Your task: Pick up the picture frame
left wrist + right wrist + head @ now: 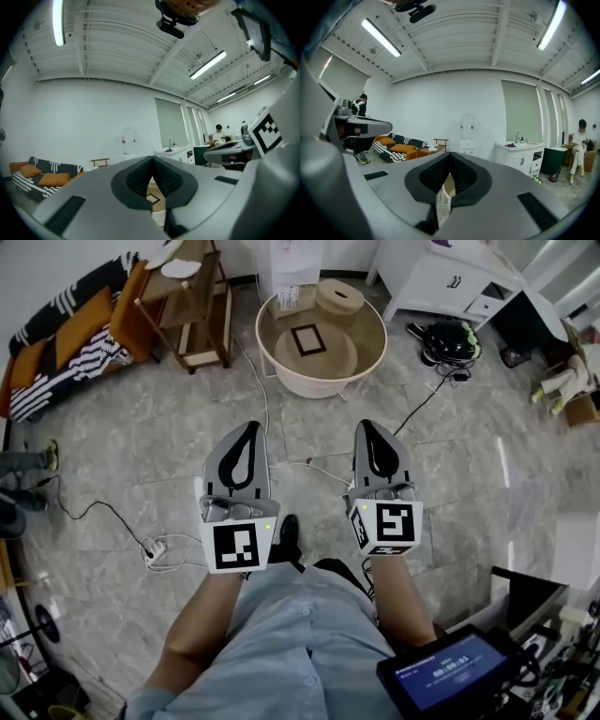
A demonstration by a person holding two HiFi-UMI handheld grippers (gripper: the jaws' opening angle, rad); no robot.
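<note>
**Grey stone floor, both claws shut and empty, frame well ahead on the round table**

Dark-edged and square, the picture frame (307, 339) lies flat near the middle of a round table (311, 387) with a cream rim and a wooden top. At the table's far edge sit a small box (291, 301) and, to its right, a round wooden piece (338, 297). It may be a lidded tub or a stand; the head view is too small to tell.

The person stands well back from the table and holds both tools out over the floor, side by side and apart, pointing towards it. The left gripper (247, 431) has its jaws pressed together at the tips, with nothing between the dark ribbed pads. The right gripper (368, 427) is the same, tips meeting and nothing held. Each carries its marker cube at the near end.

A striped sofa (66, 343) with orange cushions runs along the far left, and a wooden side table (192, 298) stands beside it. A white cabinet (441, 277) stands at the far right. A power strip (155, 547) and its cable lie on the floor left of the person's feet. A small lit screen (455, 671) shows at the bottom right.
</note>
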